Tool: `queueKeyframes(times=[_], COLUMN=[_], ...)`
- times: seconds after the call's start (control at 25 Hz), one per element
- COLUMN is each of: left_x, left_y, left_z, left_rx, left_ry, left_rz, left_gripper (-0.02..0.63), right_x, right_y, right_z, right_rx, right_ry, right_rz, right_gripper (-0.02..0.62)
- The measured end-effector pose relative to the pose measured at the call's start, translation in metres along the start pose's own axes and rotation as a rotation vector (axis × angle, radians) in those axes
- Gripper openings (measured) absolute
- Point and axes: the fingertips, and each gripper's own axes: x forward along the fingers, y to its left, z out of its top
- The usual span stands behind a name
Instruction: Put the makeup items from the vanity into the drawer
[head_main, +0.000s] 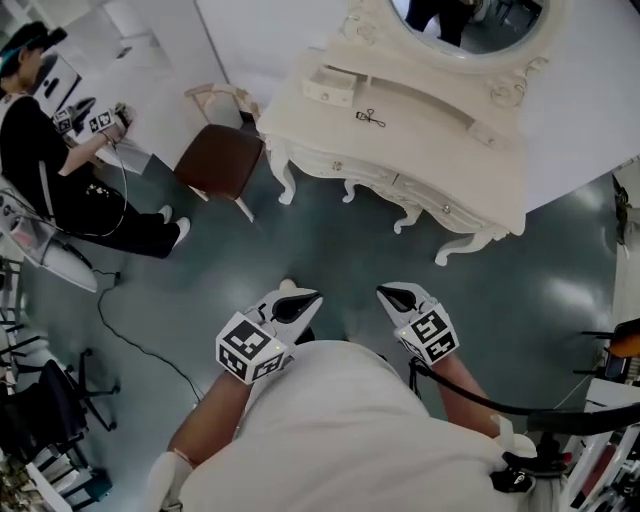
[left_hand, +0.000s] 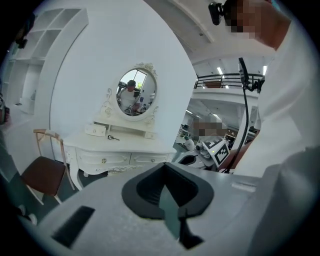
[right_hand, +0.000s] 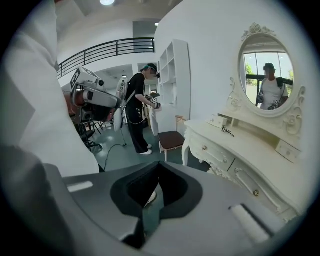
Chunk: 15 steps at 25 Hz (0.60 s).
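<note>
**As Makeup Lies on the Vanity, We Hold Both Grippers Empty**

While we stand back on the grey-green floor (head_main: 330, 250), our left gripper (head_main: 298, 300) and right gripper (head_main: 392, 296) hang side by side close to our white shirt. Each has its jaws closed together on nothing. Beyond them, well apart, stands the cream-white carved vanity (head_main: 420, 150), its front drawers (head_main: 370, 178) closed. A small dark metal makeup tool (head_main: 370, 118) lies alone on the tabletop, near a little cream drawer box (head_main: 328, 88) and below the oval mirror (head_main: 470, 25). A brown-seated chair with pale legs (head_main: 220, 160) sits just beside one end of the vanity. Farther off, a person in black clothing (head_main: 40, 170) stands at a white counter.
</note>
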Motion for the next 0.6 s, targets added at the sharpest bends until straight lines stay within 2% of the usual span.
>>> queueKeyframes(times=[0.2,0.4,0.6], left_x=[-0.006,-0.035,-0.044], left_y=[0.077,0.153,0.214], left_z=[0.042,0.061,0.067], left_rx=[0.089,0.097,0.084], left_ry=[0.046,0.058,0.072], left_rz=[-0.066,-0.098,-0.102], left_gripper=[-0.002,-0.002,-0.002], right_x=[0.051,0.109,0.147], right_y=[-0.033,-0.049,-0.080], right_z=[0.058,0.110,0.144], right_rx=[0.025,0.026,0.016], right_ry=[0.011,0.011,0.014], right_rz=[-0.076,-0.126,-0.178], right_gripper=[0.002,0.006,0.009])
